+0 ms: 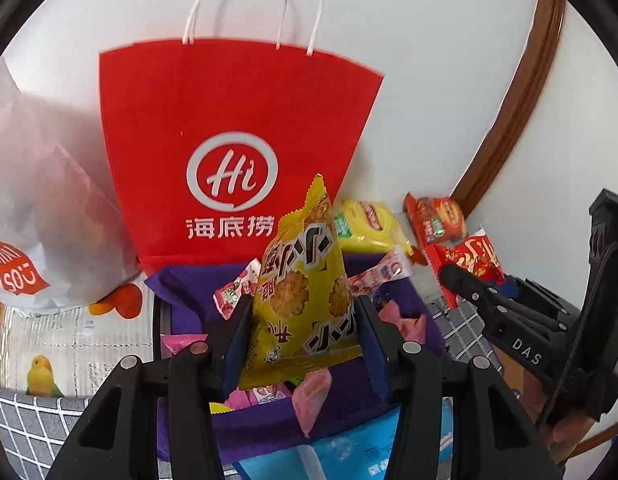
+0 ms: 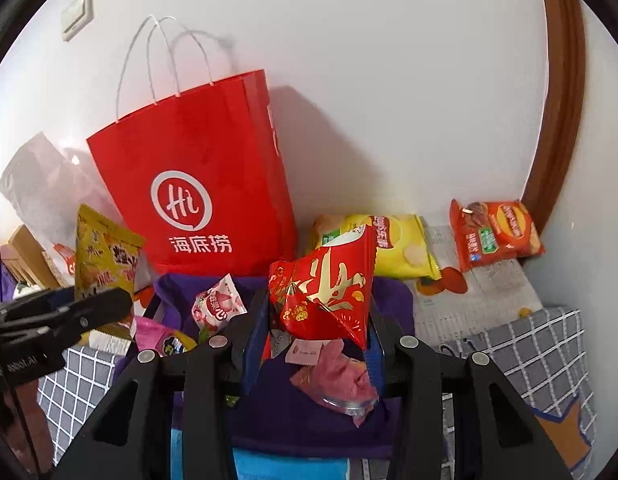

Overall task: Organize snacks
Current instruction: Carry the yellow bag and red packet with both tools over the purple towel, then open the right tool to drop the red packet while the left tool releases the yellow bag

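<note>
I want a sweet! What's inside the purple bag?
Small pink candy packets lie in the purple bag, and a strawberry sweet wrapper pokes up at the back. The yellow snack packet and black grippers cover the middle, so anything deeper is hidden.

Paper bag [image 2: 197, 184] stands against wall [image 2: 389, 80]. Fabric bin [image 2: 309, 420] sits directly before it; two chip packets [image 2: 393, 248] [image 2: 495, 234] lie to its right.
</note>
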A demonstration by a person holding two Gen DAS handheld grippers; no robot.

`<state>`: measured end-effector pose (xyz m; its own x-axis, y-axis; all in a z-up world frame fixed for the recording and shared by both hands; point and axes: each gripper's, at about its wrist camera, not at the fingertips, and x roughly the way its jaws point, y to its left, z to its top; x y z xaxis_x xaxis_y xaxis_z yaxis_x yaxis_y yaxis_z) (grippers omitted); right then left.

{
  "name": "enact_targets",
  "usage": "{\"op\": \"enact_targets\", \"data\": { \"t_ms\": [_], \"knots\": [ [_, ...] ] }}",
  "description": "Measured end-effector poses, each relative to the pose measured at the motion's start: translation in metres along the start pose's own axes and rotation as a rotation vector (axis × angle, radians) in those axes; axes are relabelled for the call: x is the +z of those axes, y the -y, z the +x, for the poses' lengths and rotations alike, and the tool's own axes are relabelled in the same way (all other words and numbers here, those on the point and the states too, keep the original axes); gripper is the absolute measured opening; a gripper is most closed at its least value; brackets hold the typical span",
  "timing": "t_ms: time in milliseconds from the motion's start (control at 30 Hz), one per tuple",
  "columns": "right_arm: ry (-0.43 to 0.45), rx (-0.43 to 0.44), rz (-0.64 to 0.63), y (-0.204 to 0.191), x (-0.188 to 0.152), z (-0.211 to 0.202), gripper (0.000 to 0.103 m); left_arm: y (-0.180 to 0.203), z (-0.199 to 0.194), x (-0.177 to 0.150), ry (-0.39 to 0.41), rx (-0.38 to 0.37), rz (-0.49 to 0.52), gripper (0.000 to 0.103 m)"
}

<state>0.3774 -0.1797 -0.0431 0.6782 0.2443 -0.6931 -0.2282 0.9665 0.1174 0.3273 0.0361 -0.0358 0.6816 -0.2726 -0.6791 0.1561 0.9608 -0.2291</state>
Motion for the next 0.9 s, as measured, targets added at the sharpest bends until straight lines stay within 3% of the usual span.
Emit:
{"op": "enact_targets", "data": {
  "t_ms": [467,900],
  "knots": [
    [-0.050,-0.029,-0.036,0.024,-0.006,0.021,0.043,-0.044,0.019,0.004,-0.031,-0.009,-0.092,0.048],
    [-0.185,0.031,-0.081,0.007,-0.025,0.064,0.043,-0.024,0.063,-0.007,-0.148,-0.033,-0.050,0.048]
  ]
}}
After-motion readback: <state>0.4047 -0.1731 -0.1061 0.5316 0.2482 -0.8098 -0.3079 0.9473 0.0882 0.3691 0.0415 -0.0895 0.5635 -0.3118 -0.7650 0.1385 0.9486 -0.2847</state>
